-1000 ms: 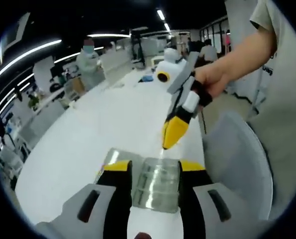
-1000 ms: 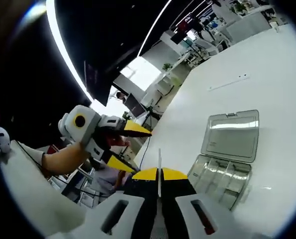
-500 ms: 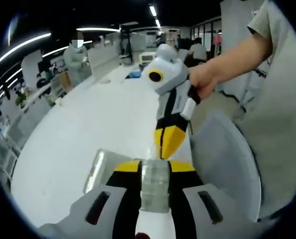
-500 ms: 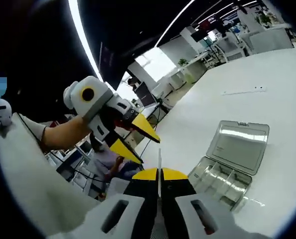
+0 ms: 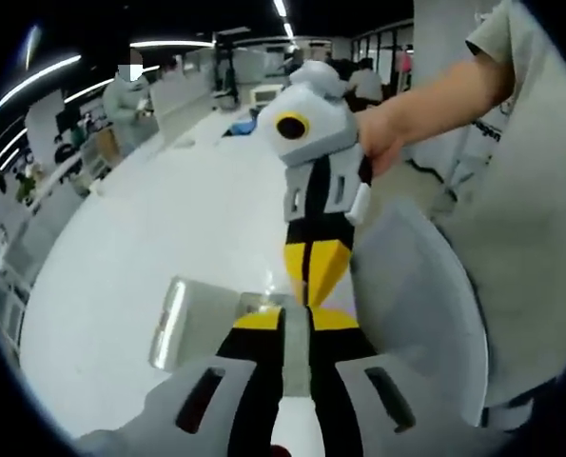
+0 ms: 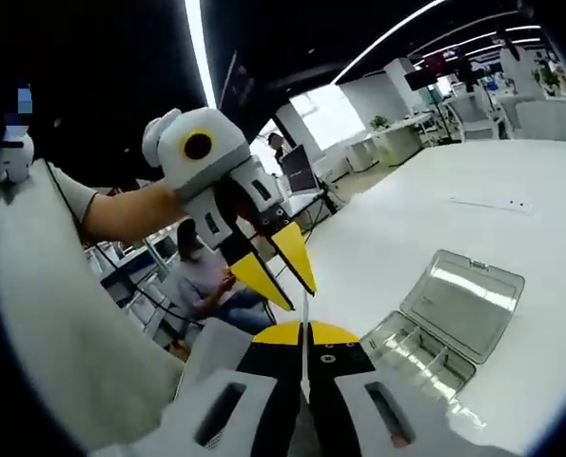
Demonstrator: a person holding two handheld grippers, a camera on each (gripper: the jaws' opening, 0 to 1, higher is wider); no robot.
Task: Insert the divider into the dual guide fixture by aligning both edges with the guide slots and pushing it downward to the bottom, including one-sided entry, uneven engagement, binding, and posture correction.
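Your long white table (image 6: 511,238) carries the clear plastic hinged-lid compartment box (image 6: 449,319) at lower right of the right gripper view, your left gripper (image 6: 287,276) hangs unclenched at centre, and your right gripper (image 6: 304,335) pinches the thin clear divider (image 6: 304,314) edge-on.

The two views face each other closely above the white counter (image 5: 149,248); each sees the opposite hand-held gripper.
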